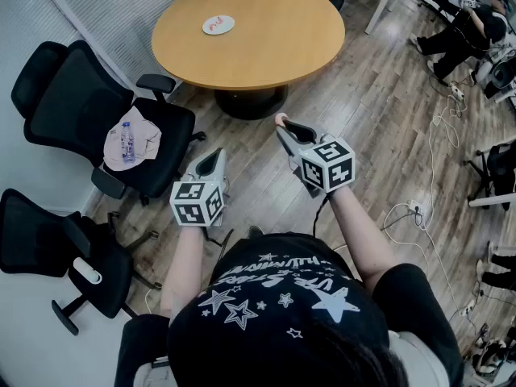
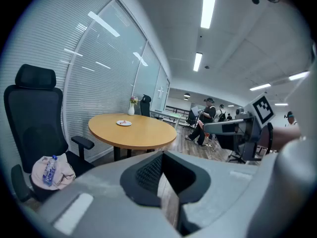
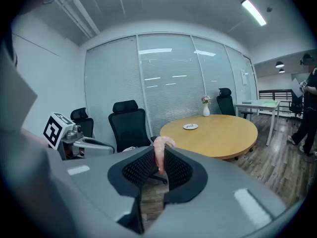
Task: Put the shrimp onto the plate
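Right gripper (image 3: 159,157) pinches a pale pink, curved shrimp (image 3: 159,151) upright.

The plate (image 1: 218,25) lies on the round table (image 1: 274,47). Left of it, a water bottle (image 1: 126,142) rests on an office chair (image 1: 72,95).

A black, short-sleeved T-shirt (image 1: 274,297) is worn, printed across the back with white stars (image 1: 334,303) and a curved line of white lettering. The left gripper (image 1: 216,156) and the right gripper (image 1: 284,127) are each formed as a smooth grey shell, lined at the jaws with black ribbed pads (image 3: 136,170) and capped with a white cube (image 1: 329,164) printed with black square markers. A thin dark cable (image 1: 320,212) is seen below the right gripper's cube.
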A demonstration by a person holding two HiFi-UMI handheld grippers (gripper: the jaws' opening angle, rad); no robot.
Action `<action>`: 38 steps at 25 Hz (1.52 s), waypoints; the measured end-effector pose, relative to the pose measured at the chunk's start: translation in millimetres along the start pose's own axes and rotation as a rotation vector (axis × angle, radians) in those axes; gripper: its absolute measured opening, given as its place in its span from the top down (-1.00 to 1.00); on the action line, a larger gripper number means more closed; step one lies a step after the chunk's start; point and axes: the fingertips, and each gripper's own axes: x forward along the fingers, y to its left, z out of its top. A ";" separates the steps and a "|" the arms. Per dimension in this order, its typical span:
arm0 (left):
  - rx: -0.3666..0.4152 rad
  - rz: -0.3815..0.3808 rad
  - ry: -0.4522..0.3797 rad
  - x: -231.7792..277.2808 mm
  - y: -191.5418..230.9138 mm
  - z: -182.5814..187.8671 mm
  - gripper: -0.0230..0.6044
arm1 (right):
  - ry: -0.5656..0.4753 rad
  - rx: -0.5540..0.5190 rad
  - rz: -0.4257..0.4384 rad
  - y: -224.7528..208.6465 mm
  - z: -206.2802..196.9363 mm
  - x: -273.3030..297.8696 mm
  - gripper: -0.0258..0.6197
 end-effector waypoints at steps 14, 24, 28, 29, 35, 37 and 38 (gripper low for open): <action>-0.014 0.015 -0.023 -0.3 12.9 7.1 0.92 | 0.024 -0.003 0.007 5.6 -3.7 13.4 0.72; -0.018 0.015 -0.027 -8.1 32.8 0.5 0.92 | 0.038 0.008 -0.006 11.7 -7.7 23.7 0.72; -0.020 0.021 -0.032 -7.3 43.6 4.2 0.92 | 0.051 0.018 0.000 16.2 -12.3 29.5 0.72; -0.022 0.022 -0.031 -7.8 42.9 4.2 0.92 | 0.052 0.022 0.002 15.8 -12.9 28.6 0.72; -0.016 0.035 -0.011 1.0 38.3 4.1 0.92 | 0.047 0.048 0.012 -4.1 -12.1 28.7 0.72; -0.017 0.052 -0.004 5.2 45.0 4.5 0.92 | 0.050 0.055 0.022 -11.2 -12.5 40.1 0.72; -0.018 0.061 -0.001 8.4 49.4 5.5 0.92 | 0.053 0.058 0.028 -15.4 -11.4 47.4 0.72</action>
